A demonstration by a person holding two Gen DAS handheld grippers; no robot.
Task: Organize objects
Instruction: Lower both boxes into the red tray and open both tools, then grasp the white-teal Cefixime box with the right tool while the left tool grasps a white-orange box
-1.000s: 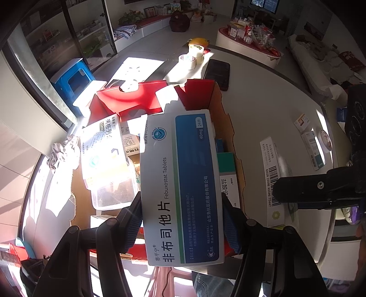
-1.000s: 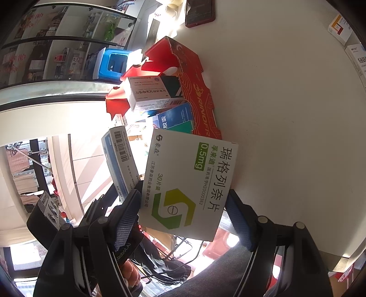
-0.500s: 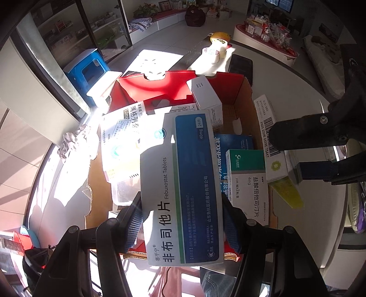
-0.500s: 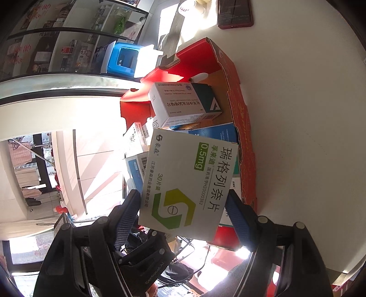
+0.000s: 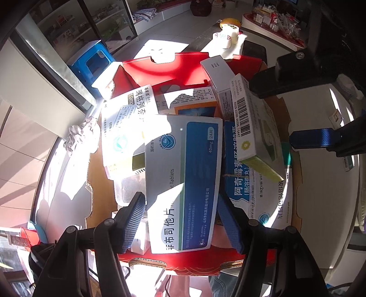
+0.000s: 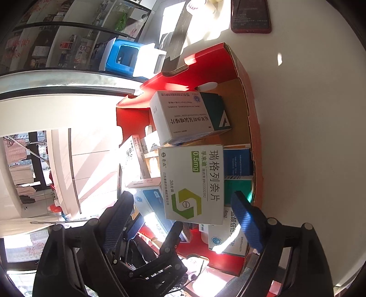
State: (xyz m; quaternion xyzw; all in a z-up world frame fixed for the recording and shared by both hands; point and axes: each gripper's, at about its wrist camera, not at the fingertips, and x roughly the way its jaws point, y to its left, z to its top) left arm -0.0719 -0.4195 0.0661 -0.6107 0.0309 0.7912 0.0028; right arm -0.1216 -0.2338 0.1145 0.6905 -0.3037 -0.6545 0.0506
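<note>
Red carton (image 5: 164, 68) on the white surface (image 6: 308, 114) is seen already crowded with medicine boxes, several stacked or leaning.

Left gripper (image 5: 180, 219): jaws opening. The blue-and-white Febuxostat box (image 5: 183, 173) is still between them, over the near middle of the carton; the left pad appears clear of it, though contact on the right cannot be told.

Right gripper (image 6: 183, 214): jaws opening, spread wide. The green-logo box (image 6: 194, 182) sits between them with gaps on both sides, lying on other boxes at the carton's right side.

Progress is judged late: both boxes are being released inside the carton. A few small boxes (image 5: 336, 117) are glimpsed on the surface at far right, apparently left to collect. A phone (image 6: 250, 16) lies beyond the carton.
</note>
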